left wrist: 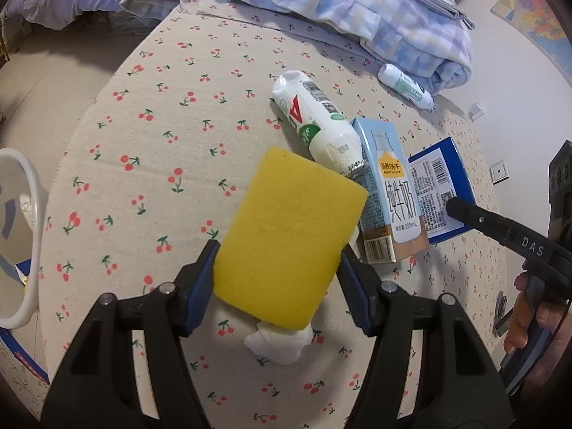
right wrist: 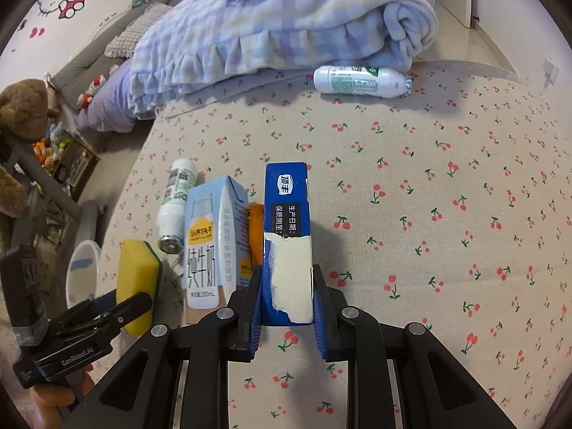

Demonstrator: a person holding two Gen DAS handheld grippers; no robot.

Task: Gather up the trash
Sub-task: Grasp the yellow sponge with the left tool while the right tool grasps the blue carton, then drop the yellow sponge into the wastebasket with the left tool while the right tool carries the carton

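Observation:
My left gripper (left wrist: 279, 254) is shut on a yellow sponge (left wrist: 289, 236) and holds it above the cherry-print cloth; it also shows in the right wrist view (right wrist: 137, 282). A crumpled white tissue (left wrist: 280, 345) lies under the sponge. My right gripper (right wrist: 287, 275) is shut on a dark blue carton (right wrist: 287, 236), also seen in the left wrist view (left wrist: 438, 193). Beside it lie a light blue milk carton (right wrist: 214, 246) and a white drink bottle (right wrist: 175, 211). A second white bottle (right wrist: 361, 81) lies by the blanket.
A folded blue plaid blanket (right wrist: 286, 25) covers the far side of the bed. A white bin rim (left wrist: 25, 236) stands off the left edge, also seen in the right wrist view (right wrist: 82, 268). Something orange (right wrist: 255, 228) sits between the two cartons.

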